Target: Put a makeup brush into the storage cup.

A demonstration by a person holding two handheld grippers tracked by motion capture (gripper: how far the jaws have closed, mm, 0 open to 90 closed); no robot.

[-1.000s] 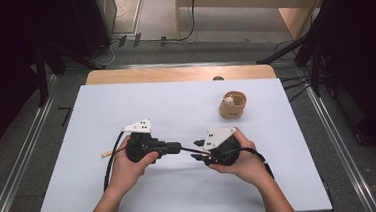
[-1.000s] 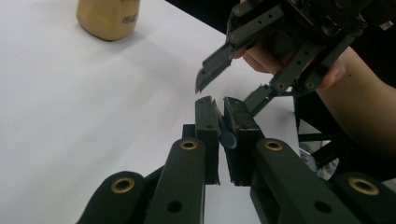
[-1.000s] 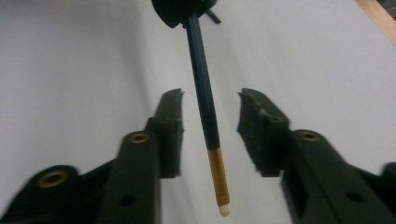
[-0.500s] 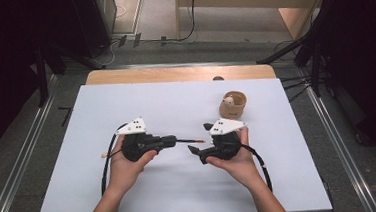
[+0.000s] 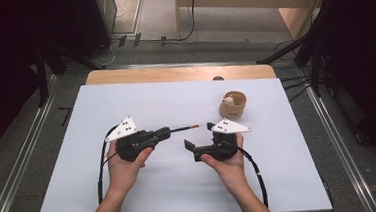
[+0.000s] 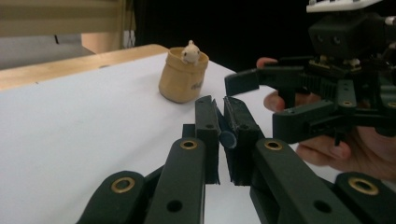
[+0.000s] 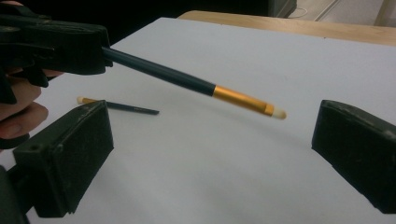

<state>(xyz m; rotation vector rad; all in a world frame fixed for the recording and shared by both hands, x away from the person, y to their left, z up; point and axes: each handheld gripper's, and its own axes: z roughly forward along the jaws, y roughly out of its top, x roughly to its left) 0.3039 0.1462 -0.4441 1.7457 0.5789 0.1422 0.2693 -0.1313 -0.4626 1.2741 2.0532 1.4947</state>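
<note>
— While the left claw [image 5: 164, 133] stayed clamped on the brush [image 5: 185, 128], left of the cup [image 5: 233, 104], what was the step?
— A handover: the right claw [image 5: 198, 136] had just been opening, nothing between its jaws, and next had to close on the tip.

Two brushes [image 7: 187, 81] [image 7: 119, 106], one small pot [image 5: 234, 104] with a figurine [image 5: 230, 101], two grippers [image 5: 164, 133] [image 5: 198, 137]

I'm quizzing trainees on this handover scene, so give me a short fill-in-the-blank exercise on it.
1. The left gripper is shut on a ___.
2. The right gripper has jaws that stand ___.
3. The small figure sits inside a tan ___.
4. A second brush lies on the ___.

Missing words: brush; open; cup; table
</note>
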